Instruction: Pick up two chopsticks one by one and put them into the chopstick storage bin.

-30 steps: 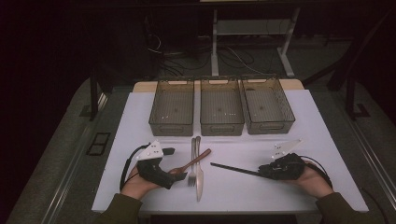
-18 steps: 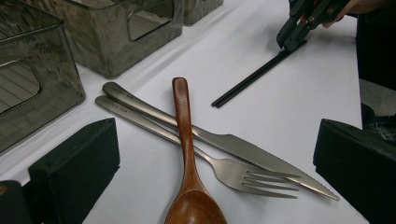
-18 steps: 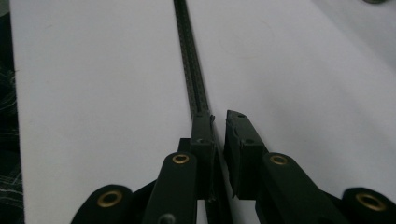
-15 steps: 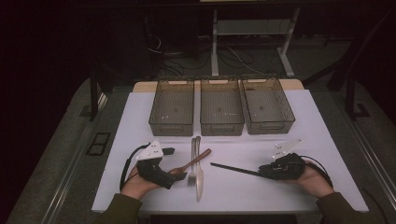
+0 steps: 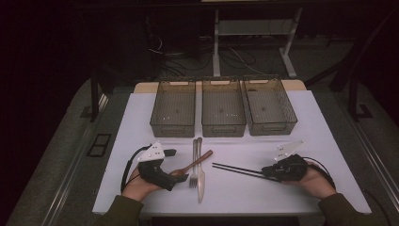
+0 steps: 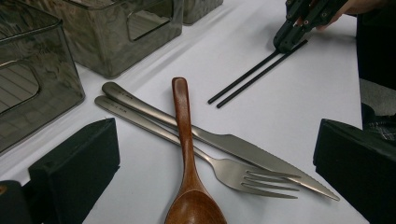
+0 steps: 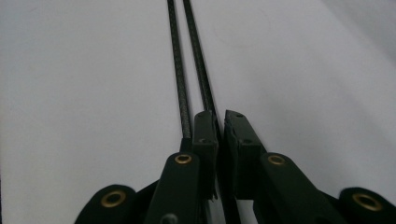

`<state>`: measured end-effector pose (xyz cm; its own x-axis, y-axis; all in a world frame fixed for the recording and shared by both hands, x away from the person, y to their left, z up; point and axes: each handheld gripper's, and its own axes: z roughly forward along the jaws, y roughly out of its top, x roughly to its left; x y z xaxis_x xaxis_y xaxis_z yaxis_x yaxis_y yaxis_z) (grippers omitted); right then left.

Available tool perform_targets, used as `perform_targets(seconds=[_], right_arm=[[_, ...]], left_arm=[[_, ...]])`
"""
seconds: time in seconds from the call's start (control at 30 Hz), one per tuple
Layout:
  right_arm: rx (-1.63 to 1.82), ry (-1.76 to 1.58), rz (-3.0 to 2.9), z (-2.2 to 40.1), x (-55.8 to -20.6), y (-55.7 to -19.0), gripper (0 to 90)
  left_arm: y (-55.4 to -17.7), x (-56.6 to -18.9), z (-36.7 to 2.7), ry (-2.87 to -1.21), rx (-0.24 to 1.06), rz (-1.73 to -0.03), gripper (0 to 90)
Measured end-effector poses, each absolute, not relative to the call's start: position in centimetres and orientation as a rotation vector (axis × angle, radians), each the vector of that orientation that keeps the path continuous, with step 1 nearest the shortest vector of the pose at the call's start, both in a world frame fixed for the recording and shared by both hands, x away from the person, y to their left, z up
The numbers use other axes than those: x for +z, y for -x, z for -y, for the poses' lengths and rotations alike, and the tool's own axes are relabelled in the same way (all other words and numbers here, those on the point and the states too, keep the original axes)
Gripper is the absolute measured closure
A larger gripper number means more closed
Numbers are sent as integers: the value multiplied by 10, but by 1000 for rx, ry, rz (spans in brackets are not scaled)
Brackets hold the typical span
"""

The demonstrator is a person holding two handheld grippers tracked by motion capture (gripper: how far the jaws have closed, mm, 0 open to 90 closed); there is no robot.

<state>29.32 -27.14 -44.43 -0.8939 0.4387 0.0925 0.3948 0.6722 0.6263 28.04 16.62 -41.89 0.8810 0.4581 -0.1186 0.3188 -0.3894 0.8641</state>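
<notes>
At the lower right of the high view my right tongs (image 5: pixel 270 173) are closed on the near ends of the black chopsticks (image 5: pixel 235 169), which lie flat on the white table (image 5: pixel 329 155). At lower left my left tongs (image 5: pixel 181 178) stand wide open around the wooden spoon (image 5: pixel 195 163), gripping nothing; fork (image 5: pixel 193 165) and knife (image 5: pixel 200 174) lie under it. The three bins (image 5: pixel 223 107) above hold nothing, so all the sorting remains.

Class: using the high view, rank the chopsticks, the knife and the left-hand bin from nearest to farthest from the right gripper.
1. Chopsticks: at the right gripper, pointing left.
2. Knife: mid-table, beyond the chopstick tips.
3. Left-hand bin: back row, far left.
</notes>
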Motion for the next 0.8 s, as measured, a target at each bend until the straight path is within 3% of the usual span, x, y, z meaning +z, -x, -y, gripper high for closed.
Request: perform_targets(seconds=[0.8], right_arm=[[985, -561, -2797, 269, -444, -291, 848]], left_arm=[[-280, -420, -165, -2006, 164, -567, 0]])
